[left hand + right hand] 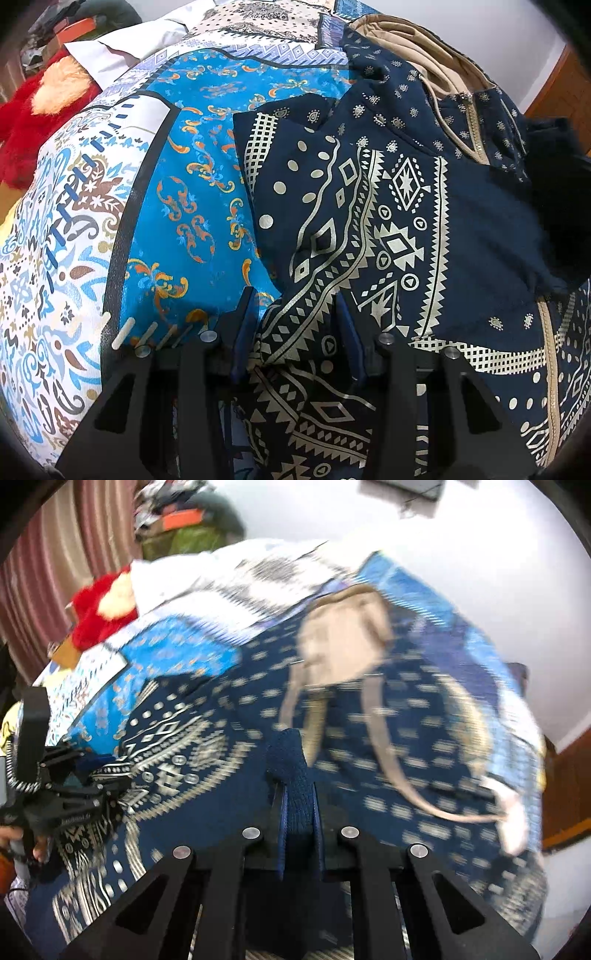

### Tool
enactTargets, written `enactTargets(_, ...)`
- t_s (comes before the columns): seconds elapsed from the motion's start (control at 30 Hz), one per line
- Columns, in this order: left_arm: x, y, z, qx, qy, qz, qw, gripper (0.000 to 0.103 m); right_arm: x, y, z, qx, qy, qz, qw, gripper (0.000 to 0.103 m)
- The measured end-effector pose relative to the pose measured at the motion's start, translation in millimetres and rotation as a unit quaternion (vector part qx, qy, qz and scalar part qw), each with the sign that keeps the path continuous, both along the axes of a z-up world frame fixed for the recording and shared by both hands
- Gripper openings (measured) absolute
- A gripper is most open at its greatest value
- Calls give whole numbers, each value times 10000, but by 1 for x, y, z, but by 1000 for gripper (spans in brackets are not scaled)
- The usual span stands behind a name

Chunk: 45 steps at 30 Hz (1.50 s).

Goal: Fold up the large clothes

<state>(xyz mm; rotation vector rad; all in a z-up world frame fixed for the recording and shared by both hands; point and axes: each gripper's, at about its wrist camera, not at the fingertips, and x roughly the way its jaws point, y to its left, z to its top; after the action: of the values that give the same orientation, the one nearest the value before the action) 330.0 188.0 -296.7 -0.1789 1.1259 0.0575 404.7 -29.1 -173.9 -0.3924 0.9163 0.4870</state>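
Left tool (295, 306) astride hoodie (388, 221) fold; right tool (298, 771) closed on navy cuff (291, 753).

No legible text, label, brand, number or sign appears in either view. A faint light marking at 9 o'clock on the left gripper (59, 794) body, seen from the right wrist, is too blurred to read.
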Motion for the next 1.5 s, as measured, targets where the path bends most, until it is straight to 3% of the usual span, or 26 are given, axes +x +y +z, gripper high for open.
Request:
enactTargets(0.17,3,-11,-1,419,164,-81,9990,45,-3,-74,24,-33,-175,-487,9987,9)
enactTargets(0.4,8,-18,1,741,338,41,9967,45,-3,-154,0,-87,105,-1151,9933,9)
enactTargets(0.63,8,-17,0,727,393,28,9966,45,-10,-183,-42,-405,411,-1377,9888,10)
enactTargets(0.8,11,-20,-4,866,425,-26,9953,45,-12,-205,-41,-367,389,-1850,9813,11)
enactTargets(0.87,12,-21,-5,869,433,-17,9953,45,-12,-215,-40,-203,507,-1921,9799,16)
enactTargets(0.9,12,-21,-5,868,437,-12,9953,45,-12,-220,-39,-219,524,-1995,9783,33)
enactTargets(0.93,12,-21,-5,865,442,-12,9953,45,-14,-224,-37,-363,443,-2095,9761,63)
enactTargets(1.0,11,-22,-6,869,471,-35,9951,45,-20,-229,-32,-747,40,-2281,9708,94)
enactTargets(1.03,11,-21,-4,870,497,-64,9949,45,-25,-233,-29,-878,-161,-2316,9687,94)
enactTargets(1.1,10,-20,0,876,574,-107,9944,45,-30,-248,-24,-895,-108,-2373,9672,94)
enactTargets(1.2,8,-18,13,907,615,-11,9940,46,-40,-282,-12,-345,101,-2585,9653,94)
enactTargets(1.4,11,-20,67,941,168,170,9953,46,-53,-348,14,791,462,-3055,9478,94)
enactTargets(1.5,17,-35,95,938,-143,72,9955,57,-54,-363,17,1187,656,-3180,9384,94)
